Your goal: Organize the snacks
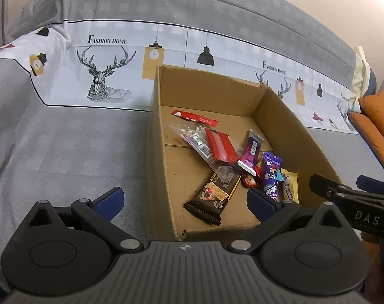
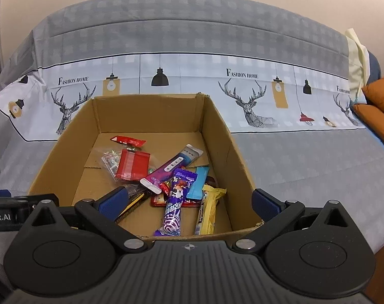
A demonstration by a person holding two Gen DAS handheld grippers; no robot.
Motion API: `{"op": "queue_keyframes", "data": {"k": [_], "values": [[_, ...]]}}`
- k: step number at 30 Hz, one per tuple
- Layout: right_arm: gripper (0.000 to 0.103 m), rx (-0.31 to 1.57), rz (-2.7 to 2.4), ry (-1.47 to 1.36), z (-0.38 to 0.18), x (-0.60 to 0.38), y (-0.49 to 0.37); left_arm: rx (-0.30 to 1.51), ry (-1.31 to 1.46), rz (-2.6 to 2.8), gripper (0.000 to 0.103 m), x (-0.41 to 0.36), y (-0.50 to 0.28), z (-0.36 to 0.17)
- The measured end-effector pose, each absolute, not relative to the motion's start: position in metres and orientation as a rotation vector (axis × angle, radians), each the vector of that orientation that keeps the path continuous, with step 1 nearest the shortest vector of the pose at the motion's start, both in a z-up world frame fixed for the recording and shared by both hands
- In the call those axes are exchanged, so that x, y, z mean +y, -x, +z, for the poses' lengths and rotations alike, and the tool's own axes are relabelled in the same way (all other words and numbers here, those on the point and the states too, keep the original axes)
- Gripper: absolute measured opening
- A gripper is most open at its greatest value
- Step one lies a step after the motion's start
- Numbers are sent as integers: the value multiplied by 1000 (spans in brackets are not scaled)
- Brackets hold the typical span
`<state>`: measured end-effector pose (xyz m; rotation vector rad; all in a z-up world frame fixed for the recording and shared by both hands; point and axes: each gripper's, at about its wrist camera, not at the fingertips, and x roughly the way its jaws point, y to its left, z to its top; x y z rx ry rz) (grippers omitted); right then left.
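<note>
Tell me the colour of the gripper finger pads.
Blue pads, clearest in the right wrist view.

All the snacks sit in the cardboard box (image 2: 217,131): purple wrapper (image 2: 175,200) and yellow bar (image 2: 207,207) near its front wall, red pouch (image 2: 132,163) farther back, all lying flat.

One box (image 2: 218,126) — about ten snacks (image 2: 175,202).

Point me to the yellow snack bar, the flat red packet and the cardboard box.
yellow snack bar (image 2: 206,209), right wrist view, mid wrapper
flat red packet (image 2: 133,164), right wrist view, centre
cardboard box (image 2: 146,112), right wrist view, far wall
</note>
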<state>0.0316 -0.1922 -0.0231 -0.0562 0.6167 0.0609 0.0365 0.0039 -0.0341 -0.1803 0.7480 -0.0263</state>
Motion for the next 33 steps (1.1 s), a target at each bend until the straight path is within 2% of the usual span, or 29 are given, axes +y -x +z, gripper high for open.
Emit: {"op": "queue_keyframes", "data": {"k": [33], "values": [[103,621,76,89,-24,-187,-33,749,167,-44,103,-5,-37,-37]]}}
